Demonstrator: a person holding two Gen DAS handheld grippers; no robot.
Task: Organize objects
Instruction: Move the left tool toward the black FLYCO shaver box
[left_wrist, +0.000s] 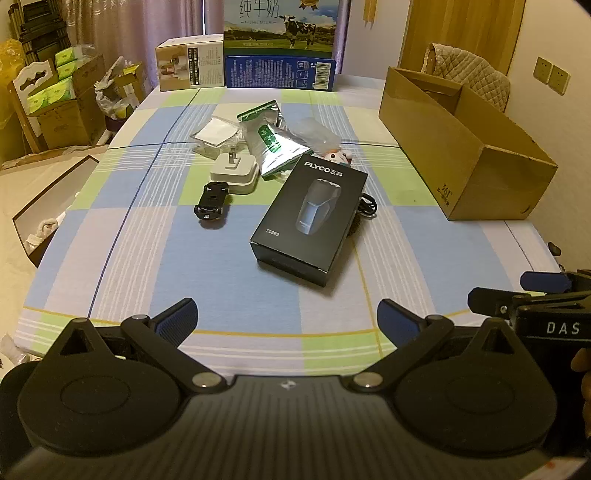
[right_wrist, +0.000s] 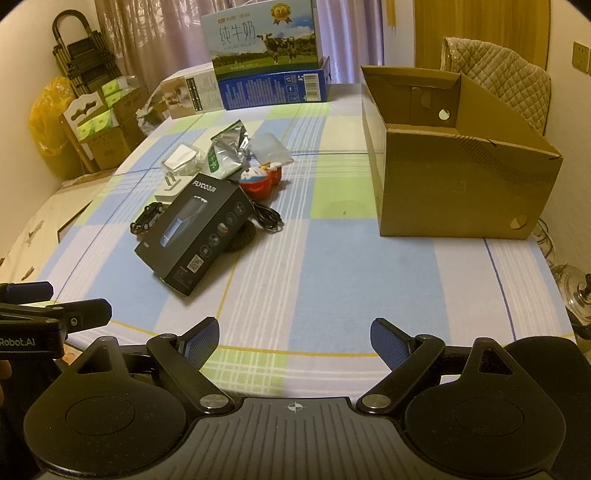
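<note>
A black shaver box (left_wrist: 309, 219) (right_wrist: 195, 236) lies mid-table on the checked cloth. Beside it are a small black toy car (left_wrist: 212, 203) (right_wrist: 147, 218), a white plug adapter (left_wrist: 234, 172) (right_wrist: 168, 188), a silver-green pouch (left_wrist: 271, 142) (right_wrist: 225, 151), a clear packet (left_wrist: 216, 134) (right_wrist: 181, 158), a red and white toy (right_wrist: 260, 181) and a black cable (right_wrist: 267, 218). An open cardboard box (left_wrist: 461, 147) (right_wrist: 458, 162) stands at the right. My left gripper (left_wrist: 286, 314) and right gripper (right_wrist: 293, 339) hover open over the near table edge, holding nothing.
A milk carton (left_wrist: 286, 26) (right_wrist: 264, 40), a blue box (left_wrist: 280, 72) and a beige box (left_wrist: 190, 64) line the table's far edge. A quilted chair back (right_wrist: 506, 77) stands behind the cardboard box. Stacked cartons (left_wrist: 62, 99) fill the floor at left.
</note>
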